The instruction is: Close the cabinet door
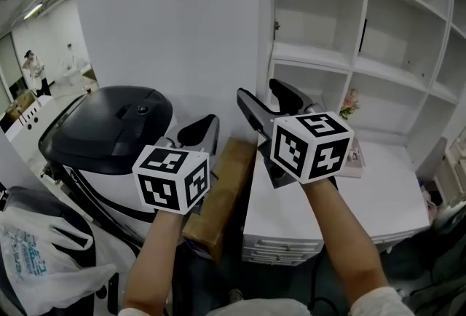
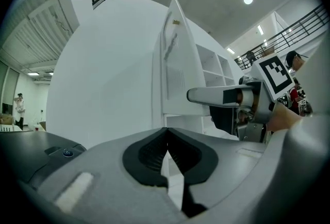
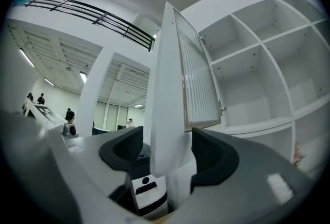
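Right now the right gripper's point(image 3: 165, 152) jaws stand apart with the open door's point(image 3: 169, 89) lower edge between them; the left gripper's point(image 2: 167, 148) jaws sit together, empty.

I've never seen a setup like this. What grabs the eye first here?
The tall white cabinet door stands wide open at centre, its edge between the spread jaws of the right gripper. Beside it is the left gripper, jaws together, with a black-lidded white appliance to its left. White shelves fill the right.
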The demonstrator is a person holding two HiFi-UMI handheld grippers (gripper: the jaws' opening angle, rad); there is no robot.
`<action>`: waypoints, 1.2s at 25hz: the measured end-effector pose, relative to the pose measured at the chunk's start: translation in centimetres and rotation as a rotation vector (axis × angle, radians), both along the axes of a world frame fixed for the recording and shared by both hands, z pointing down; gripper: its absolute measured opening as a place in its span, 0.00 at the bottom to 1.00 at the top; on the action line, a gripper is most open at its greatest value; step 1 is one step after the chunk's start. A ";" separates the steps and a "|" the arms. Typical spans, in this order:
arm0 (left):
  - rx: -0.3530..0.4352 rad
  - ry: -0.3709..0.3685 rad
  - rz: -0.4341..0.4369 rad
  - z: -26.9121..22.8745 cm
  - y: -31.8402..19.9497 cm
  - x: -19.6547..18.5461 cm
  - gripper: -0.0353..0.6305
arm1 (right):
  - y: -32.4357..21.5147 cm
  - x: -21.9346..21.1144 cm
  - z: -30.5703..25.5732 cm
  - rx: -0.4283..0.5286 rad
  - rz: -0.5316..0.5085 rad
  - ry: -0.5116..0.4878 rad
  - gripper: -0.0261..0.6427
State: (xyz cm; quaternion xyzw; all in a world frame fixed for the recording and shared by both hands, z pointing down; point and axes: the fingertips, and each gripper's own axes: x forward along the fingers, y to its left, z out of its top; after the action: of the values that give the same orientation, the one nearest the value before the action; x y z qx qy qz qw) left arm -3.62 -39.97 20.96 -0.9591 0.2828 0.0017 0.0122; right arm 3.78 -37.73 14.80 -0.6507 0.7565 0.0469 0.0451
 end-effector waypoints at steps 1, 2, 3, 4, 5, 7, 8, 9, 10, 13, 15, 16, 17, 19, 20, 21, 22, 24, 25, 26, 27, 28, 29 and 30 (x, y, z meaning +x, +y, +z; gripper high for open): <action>-0.001 -0.001 0.012 0.0 -0.2 0.2 0.05 | -0.2 0.1 -0.1 0.002 0.013 -0.002 0.46; -0.001 -0.002 0.024 0.0 -0.4 0.3 0.05 | -0.4 0.2 -0.2 0.005 0.022 -0.003 0.46; 0.000 -0.003 0.035 0.0 -0.6 0.5 0.05 | -0.6 0.2 -0.3 0.007 0.028 -0.004 0.46; 0.001 -0.003 0.046 0.0 -0.8 0.7 0.05 | -0.7 0.2 -0.3 0.007 0.031 -0.005 0.46; 0.002 -0.002 0.055 0.0 -0.9 0.8 0.05 | -0.8 0.2 -0.3 0.006 0.035 -0.006 0.46; 0.004 0.004 0.073 -0.2 -1.1 1.2 0.05 | -1.0 0.4 -0.3 0.005 0.047 -0.007 0.46; 0.006 0.007 0.081 -0.3 -1.2 1.4 0.05 | -1.1 0.5 -0.3 0.005 0.055 -0.009 0.46; 0.007 0.008 0.089 -0.4 -1.2 1.5 0.05 | -1.1 0.7 -0.3 0.007 0.063 -0.012 0.45; 0.008 0.008 0.097 -0.4 -1.2 1.7 0.05 | -1.1 0.8 -0.3 0.009 0.072 -0.015 0.43; 0.007 0.003 0.111 -0.2 -1.3 2.1 0.05 | -1.0 1.0 -0.4 0.011 0.079 -0.016 0.40; 0.007 0.002 0.115 -0.2 -1.4 2.3 0.05 | -1.0 1.0 -0.4 0.011 0.076 -0.010 0.39; 0.008 0.003 0.117 -0.3 -1.4 2.4 0.05 | -1.0 1.0 -0.4 0.011 0.075 -0.009 0.39; 0.009 0.004 0.119 -0.4 -1.4 2.6 0.05 | -0.9 1.1 -0.4 0.011 0.074 -0.008 0.39; 0.013 0.004 0.125 -0.5 -1.3 2.9 0.05 | -0.8 1.3 -0.4 0.010 0.070 -0.008 0.39; 0.016 0.004 0.127 -0.6 -1.3 3.0 0.05 | -0.7 1.5 -0.5 0.008 0.067 -0.008 0.39; 0.017 0.005 0.130 -0.6 -1.3 3.1 0.05 | -0.6 1.5 -0.5 0.008 0.065 -0.008 0.39; 0.017 0.006 0.131 -0.7 -1.3 3.1 0.05 | -0.5 1.6 -0.5 0.008 0.063 -0.008 0.39; 0.016 0.008 0.137 -0.6 -1.4 3.2 0.05 | -0.5 1.6 -0.4 0.007 0.060 -0.008 0.39; 0.017 0.008 0.141 -0.6 -1.3 3.4 0.05 | -0.4 1.7 -0.3 0.005 0.058 -0.007 0.39; 0.019 0.007 0.146 -0.6 -1.2 3.6 0.05 | -0.3 1.8 -0.3 0.004 0.057 -0.007 0.38; 0.021 0.006 0.152 -0.6 -1.0 3.9 0.05 | -0.1 1.9 -0.3 0.004 0.055 -0.008 0.38; 0.023 0.005 0.157 -0.7 -0.8 4.1 0.05 | 0.0 2.1 -0.2 0.005 0.055 -0.010 0.38; 0.025 0.004 0.162 -0.7 -0.7 4.3 0.05 | 0.2 2.3 -0.3 0.007 0.056 -0.010 0.37; 0.027 0.004 0.166 -0.8 -0.6 4.5 0.05 | 0.3 2.4 -0.3 0.010 0.058 -0.009 0.37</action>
State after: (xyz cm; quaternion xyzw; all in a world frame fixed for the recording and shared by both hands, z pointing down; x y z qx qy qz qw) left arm 0.86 -40.55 20.20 -0.9789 0.2025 0.0085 0.0243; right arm 6.19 -37.41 14.51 -0.6724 0.7369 0.0488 0.0503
